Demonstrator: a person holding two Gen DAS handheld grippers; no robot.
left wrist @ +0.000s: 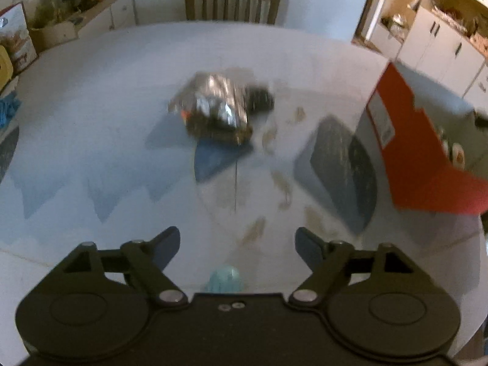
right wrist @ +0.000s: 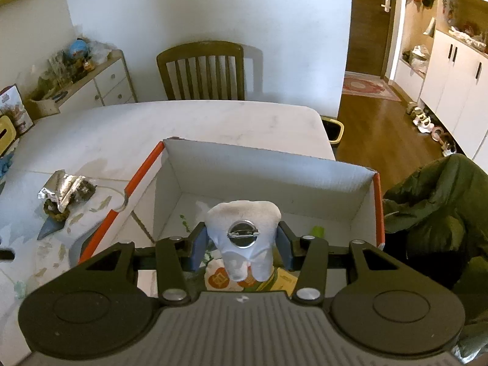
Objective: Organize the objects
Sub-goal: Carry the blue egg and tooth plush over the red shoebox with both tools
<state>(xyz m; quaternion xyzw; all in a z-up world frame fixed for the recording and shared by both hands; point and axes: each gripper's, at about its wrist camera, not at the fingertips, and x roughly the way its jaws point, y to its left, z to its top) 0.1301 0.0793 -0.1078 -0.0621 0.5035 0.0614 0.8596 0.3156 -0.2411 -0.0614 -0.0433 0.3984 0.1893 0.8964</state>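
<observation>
White plush tooth (right wrist: pixel 242 238) is pinched in our right tool (right wrist: pixel 242 244), pin-back badge facing us, hanging over the open box (right wrist: pixel 268 164) with some packets at the bottom. That's only visible from the right wrist. The left view is blurry: our left tool (left wrist: pixel 237 245) is spread wide with nothing in it, above the worktop (left wrist: pixel 91 122), facing a foil wrapper (left wrist: pixel 213 103) and the box's orange side.
</observation>
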